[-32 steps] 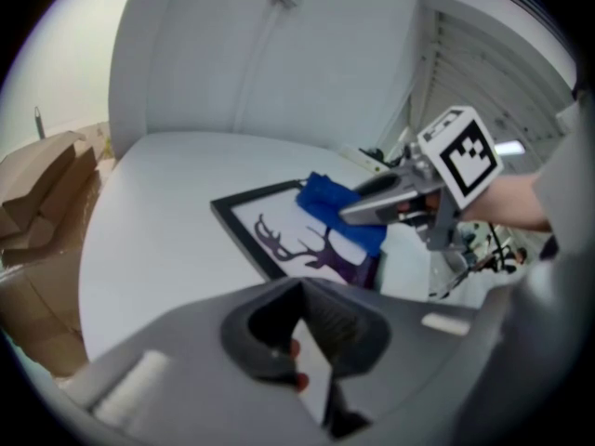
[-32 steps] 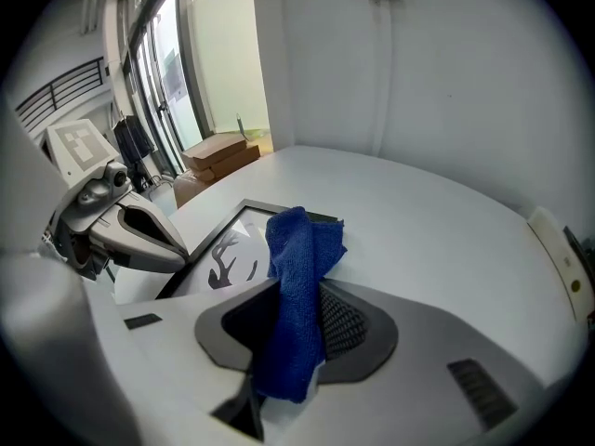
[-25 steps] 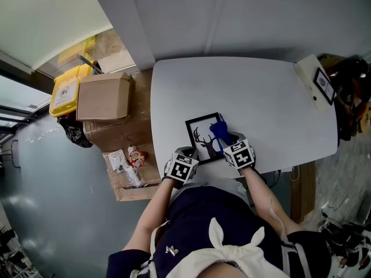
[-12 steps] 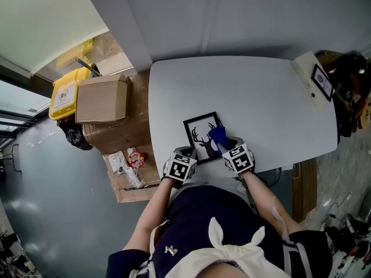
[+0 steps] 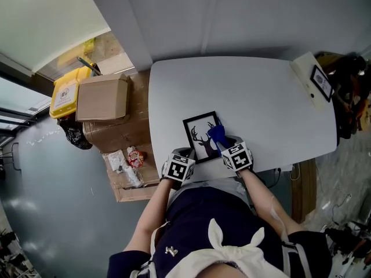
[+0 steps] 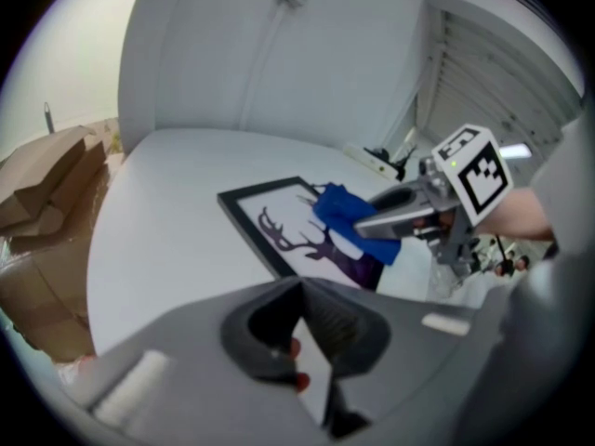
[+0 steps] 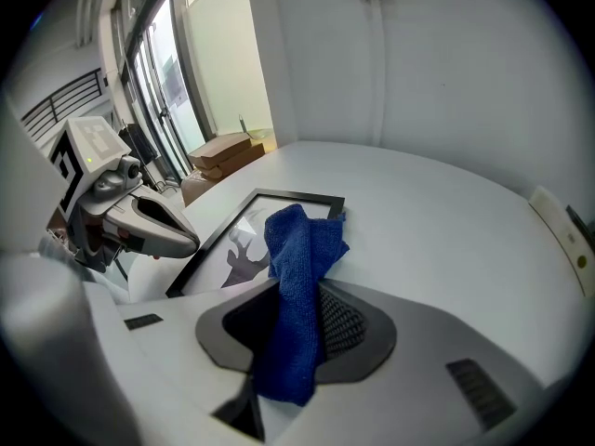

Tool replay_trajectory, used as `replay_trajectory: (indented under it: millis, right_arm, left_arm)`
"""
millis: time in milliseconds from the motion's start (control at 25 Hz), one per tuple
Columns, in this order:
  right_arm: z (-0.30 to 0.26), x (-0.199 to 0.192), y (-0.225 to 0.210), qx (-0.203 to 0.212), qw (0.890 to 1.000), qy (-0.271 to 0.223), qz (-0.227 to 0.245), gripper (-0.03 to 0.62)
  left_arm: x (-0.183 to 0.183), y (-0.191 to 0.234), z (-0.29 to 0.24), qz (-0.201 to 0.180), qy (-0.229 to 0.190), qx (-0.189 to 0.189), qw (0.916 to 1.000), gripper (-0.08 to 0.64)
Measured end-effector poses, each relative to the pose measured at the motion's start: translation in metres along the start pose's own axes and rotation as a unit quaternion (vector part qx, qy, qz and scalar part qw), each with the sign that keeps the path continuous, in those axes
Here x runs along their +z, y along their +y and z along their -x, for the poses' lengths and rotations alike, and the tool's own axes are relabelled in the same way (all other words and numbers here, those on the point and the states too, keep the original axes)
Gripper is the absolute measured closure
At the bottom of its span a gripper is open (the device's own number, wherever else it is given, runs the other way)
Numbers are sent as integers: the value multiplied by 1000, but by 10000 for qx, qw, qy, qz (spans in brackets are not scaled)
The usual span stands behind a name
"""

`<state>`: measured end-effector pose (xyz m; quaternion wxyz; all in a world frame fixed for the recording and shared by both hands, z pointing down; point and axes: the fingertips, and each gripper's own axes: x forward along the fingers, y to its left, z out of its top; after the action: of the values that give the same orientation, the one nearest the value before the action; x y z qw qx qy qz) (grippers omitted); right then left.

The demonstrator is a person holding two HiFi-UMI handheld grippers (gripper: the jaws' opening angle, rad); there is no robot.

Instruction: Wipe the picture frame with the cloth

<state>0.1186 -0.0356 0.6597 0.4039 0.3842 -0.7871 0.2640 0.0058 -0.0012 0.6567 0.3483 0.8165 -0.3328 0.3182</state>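
Nearest the camera, the left tool (image 6: 302,286) is held low at the near edge of the worktop (image 5: 243,91), pointing away from the person. Its jaws meet at the tips with nothing between them. It sits just beside the near left corner of the picture frame (image 5: 200,138); whether they touch cannot be told.

The right tool (image 7: 307,295) is level with it on the right, also pointing away from the person. Its jaws are clamped on the cloth (image 7: 302,240). Both forearms reach forward from the body, close together.

Cloth: deep blue, terry texture, bunched into a thick fold. It runs up between the jaws, and its free end lies on the right side of the frame.

Frame: thin black border around a white print with a dark stag's head and antlers. It lies flat near the near edge of the worktop, left of centre and turned slightly askew.

Worktop: white with rounded corners. At its far right edge lies a pale oblong unit (image 5: 316,81) with a dark panel.

On the floor beyond the left edge stand a cardboard box (image 5: 103,97) and a yellow bin (image 5: 65,91).
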Motion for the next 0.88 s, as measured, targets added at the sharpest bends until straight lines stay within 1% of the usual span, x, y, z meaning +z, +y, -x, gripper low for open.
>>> replay_trajectory:
  millis: [120, 200, 480, 880]
  right_arm:
    - [1, 0, -1, 41, 10000, -60, -52, 488]
    - [1, 0, -1, 57, 9999, -98, -90, 488]
    - [1, 1, -1, 131, 9997, -181, -131, 488]
    - [1, 1, -2, 183, 9993, -269, -155, 488]
  left_arm:
    - [-2, -2, 7, 125, -105, 45, 9999, 558]
    - [-5, -4, 9, 141, -122, 67, 9998, 558]
    - [-18, -21, 8, 10, 58, 21, 10000, 558]
    - [-36, -30, 8, 85, 276, 105, 9995, 558]
